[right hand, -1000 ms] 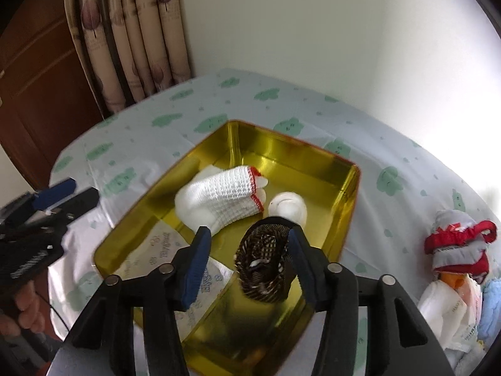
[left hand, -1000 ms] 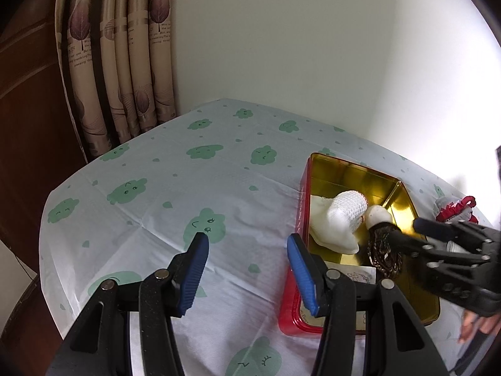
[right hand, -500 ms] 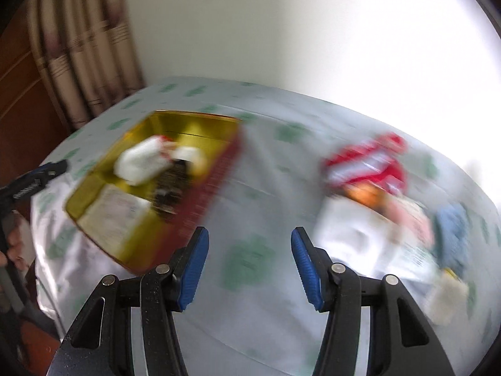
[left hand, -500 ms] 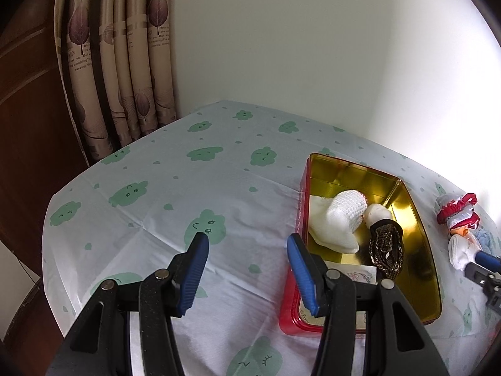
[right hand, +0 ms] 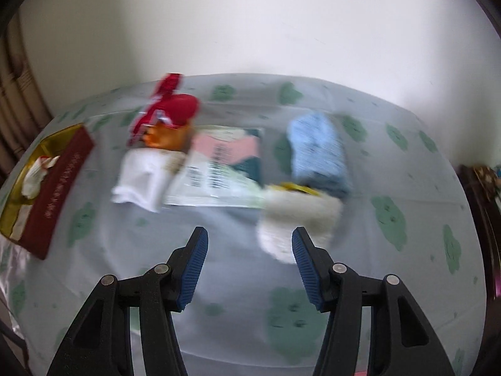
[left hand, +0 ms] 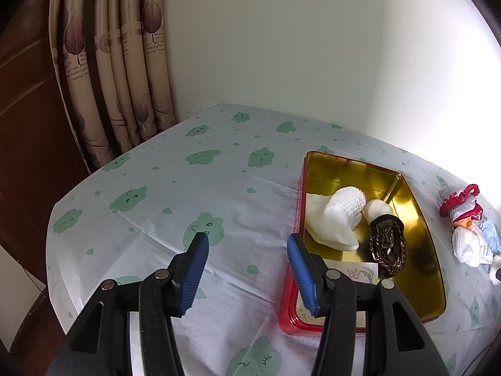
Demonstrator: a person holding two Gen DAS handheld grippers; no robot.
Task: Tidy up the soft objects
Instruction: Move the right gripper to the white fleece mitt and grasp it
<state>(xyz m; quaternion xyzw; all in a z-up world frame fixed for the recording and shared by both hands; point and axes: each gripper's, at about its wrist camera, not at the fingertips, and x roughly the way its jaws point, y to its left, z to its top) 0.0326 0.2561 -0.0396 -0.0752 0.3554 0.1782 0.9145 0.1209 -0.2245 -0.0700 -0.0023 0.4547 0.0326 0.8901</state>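
A red tin with a gold inside (left hand: pixel 419 219) holds a white knit sock (left hand: pixel 338 216), a small white piece (left hand: pixel 379 208) and a brown patterned sock (left hand: pixel 388 244). My left gripper (left hand: pixel 247 269) hovers open over the tablecloth just left of the tin, with nothing between its fingers. In the blurred right wrist view my right gripper (right hand: pixel 247 263) is over a pile of soft things: a red and white piece (right hand: pixel 169 109), a white cloth (right hand: pixel 144 178), a light blue cloth (right hand: pixel 316 153) and a fluffy white sock (right hand: pixel 294 219). Its jaws are opening and hold nothing. The tin (right hand: pixel 56 185) lies at the left there.
A pale tablecloth with green cloud prints (left hand: pixel 194 194) covers the table. A curtain (left hand: pixel 119 72) and dark wooden panelling stand at the back left, a white wall behind. A printed package (right hand: pixel 225 166) lies among the pile. The soft pile (left hand: pixel 463 222) shows right of the tin.
My right gripper let go of the brown sock in the tin and swung right to the pile, its jaws wider. The left gripper has stayed where it was.
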